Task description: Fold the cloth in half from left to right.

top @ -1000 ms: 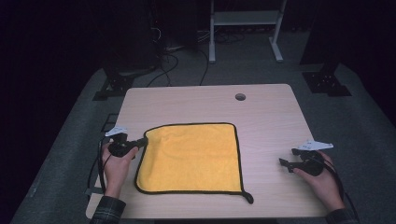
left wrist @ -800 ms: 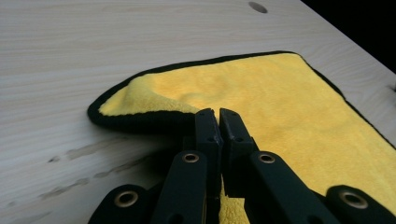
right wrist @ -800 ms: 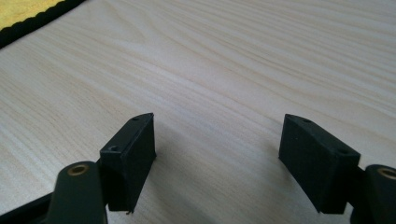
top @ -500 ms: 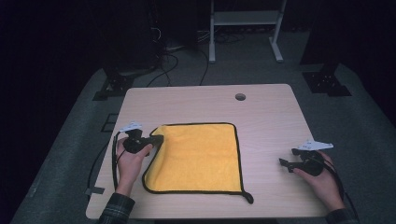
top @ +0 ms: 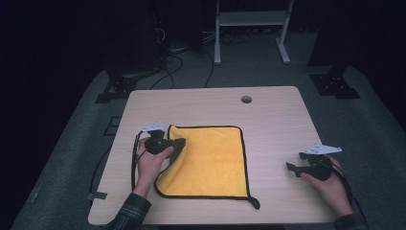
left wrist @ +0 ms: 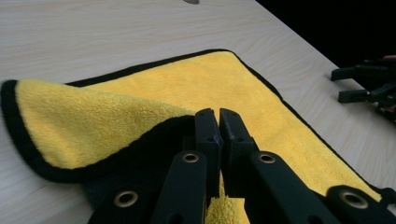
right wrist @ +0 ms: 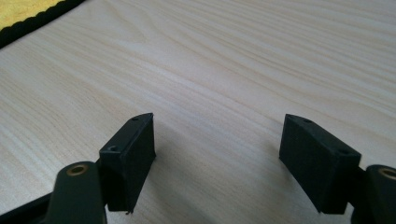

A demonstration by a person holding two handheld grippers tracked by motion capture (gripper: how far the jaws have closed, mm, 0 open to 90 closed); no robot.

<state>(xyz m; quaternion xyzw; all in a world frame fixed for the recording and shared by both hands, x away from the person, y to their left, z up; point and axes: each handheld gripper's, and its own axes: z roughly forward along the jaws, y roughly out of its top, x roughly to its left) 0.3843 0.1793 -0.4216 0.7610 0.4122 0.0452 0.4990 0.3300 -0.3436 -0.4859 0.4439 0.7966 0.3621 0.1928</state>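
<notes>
A yellow cloth point(top: 213, 160) with a black hem lies on the wooden table point(top: 206, 103). Its left edge is lifted and curled over toward the right. My left gripper point(top: 179, 143) is shut on that edge; in the left gripper view the jaws point(left wrist: 218, 115) meet with yellow cloth point(left wrist: 243, 84) pinched between them. A small hem loop point(top: 254, 202) sticks out at the cloth's near right corner. My right gripper point(top: 294, 161) rests on the table to the right of the cloth, open, with bare wood between its fingers point(right wrist: 217, 135).
A round cable hole point(top: 246, 99) sits near the table's far edge. Beyond the table stand a white frame point(top: 249, 28), dark stands and cables on the grey floor. The cloth's corner point(right wrist: 28, 11) shows in the right gripper view.
My left gripper has moved right, carrying the cloth's left edge with it, so the cloth now folds over on that side. The right gripper has stayed put.
</notes>
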